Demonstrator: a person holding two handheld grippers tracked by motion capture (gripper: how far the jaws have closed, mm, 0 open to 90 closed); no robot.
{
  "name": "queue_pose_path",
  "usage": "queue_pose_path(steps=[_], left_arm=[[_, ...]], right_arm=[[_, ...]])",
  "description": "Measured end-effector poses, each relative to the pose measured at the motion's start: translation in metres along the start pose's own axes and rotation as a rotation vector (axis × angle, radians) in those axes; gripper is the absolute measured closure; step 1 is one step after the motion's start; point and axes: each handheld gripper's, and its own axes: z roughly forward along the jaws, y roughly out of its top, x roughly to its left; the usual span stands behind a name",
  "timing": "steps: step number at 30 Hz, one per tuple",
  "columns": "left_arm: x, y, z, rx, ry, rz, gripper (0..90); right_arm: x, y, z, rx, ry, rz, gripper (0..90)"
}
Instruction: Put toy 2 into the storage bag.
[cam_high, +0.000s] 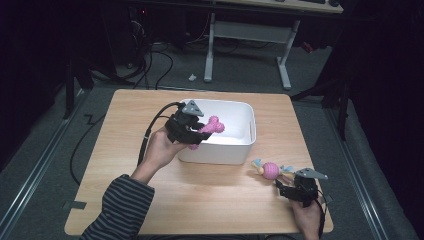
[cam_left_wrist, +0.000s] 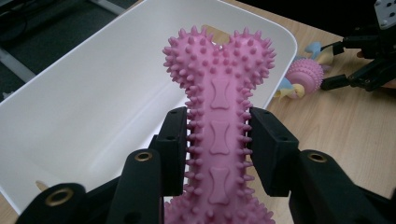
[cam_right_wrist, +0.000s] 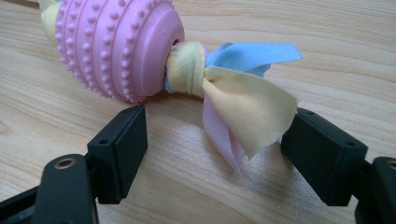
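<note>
My left gripper (cam_high: 192, 131) is shut on a pink spiky bone toy (cam_left_wrist: 218, 116), held over the near left corner of the white bin (cam_high: 239, 151). The bone toy (cam_high: 210, 127) points into the bin (cam_left_wrist: 65, 102), its knobbed end above the bin floor. A pink studded ball toy (cam_high: 270, 170) with knotted cloth strips lies on the table right of the bin. My right gripper (cam_high: 284, 190) stands open just in front of it. In the right gripper view the jaws flank the yellow, blue and pink cloth tails (cam_right_wrist: 243, 88) of the ball toy (cam_right_wrist: 116, 46), without touching them.
The wooden table (cam_high: 210, 200) has bare room in front of the bin and at the left. A cable (cam_high: 150, 135) trails from the left gripper off the table's left side. A white desk frame (cam_high: 250, 35) stands on the floor beyond.
</note>
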Motion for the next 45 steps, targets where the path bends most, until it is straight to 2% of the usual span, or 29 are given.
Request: queue_pose_path(steps=[11, 13, 17, 33, 45], left_arm=[[0.009, 0.008, 0.011, 0.004, 0.01, -0.011, 59.1], [0.009, 0.01, 0.012, -0.002, 0.02, -0.013, 59.1], [0.012, 0.012, 0.015, 0.017, 0.036, -0.003, 59.1], [0.024, 0.01, 0.034, 0.037, 0.046, -0.028, 59.1], [0.022, 0.009, 0.047, 0.066, 0.057, -0.009, 59.0]], right_arm=[[0.0, 0.0, 0.0, 0.0, 0.0, 0.0, 23.0], [0.0, 0.0, 0.0, 0.0, 0.0, 0.0, 23.0], [0.0, 0.0, 0.0, 0.0, 0.0, 0.0, 23.0], [0.0, 0.0, 0.0, 0.0, 0.0, 0.0, 23.0], [0.0, 0.0, 0.0, 0.0, 0.0, 0.0, 23.0]])
